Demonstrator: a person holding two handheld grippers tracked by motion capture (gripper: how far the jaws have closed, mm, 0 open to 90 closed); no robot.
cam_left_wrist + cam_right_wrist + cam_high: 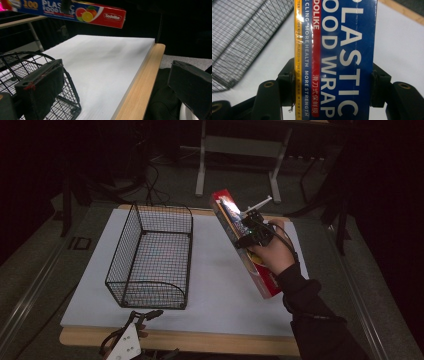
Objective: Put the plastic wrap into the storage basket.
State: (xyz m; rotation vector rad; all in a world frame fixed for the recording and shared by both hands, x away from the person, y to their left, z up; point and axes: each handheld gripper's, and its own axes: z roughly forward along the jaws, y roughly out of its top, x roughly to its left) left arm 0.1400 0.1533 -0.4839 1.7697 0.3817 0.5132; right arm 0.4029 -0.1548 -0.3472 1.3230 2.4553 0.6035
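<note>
A long box of plastic food wrap, red and blue with fruit printed on it, hangs tilted above the right side of the white board. My right gripper is shut on the box's middle, and its jaws press both long sides of the box. A black wire basket stands empty on the left half of the board. My left gripper rests at the front edge near the basket's front corner. Its jaws are open with nothing between them. The box floats far ahead.
The white board lies on a wooden tabletop whose rim shows at the front. Between the basket and the box there is bare board. Table legs and cables stand in the dark beyond the far edge.
</note>
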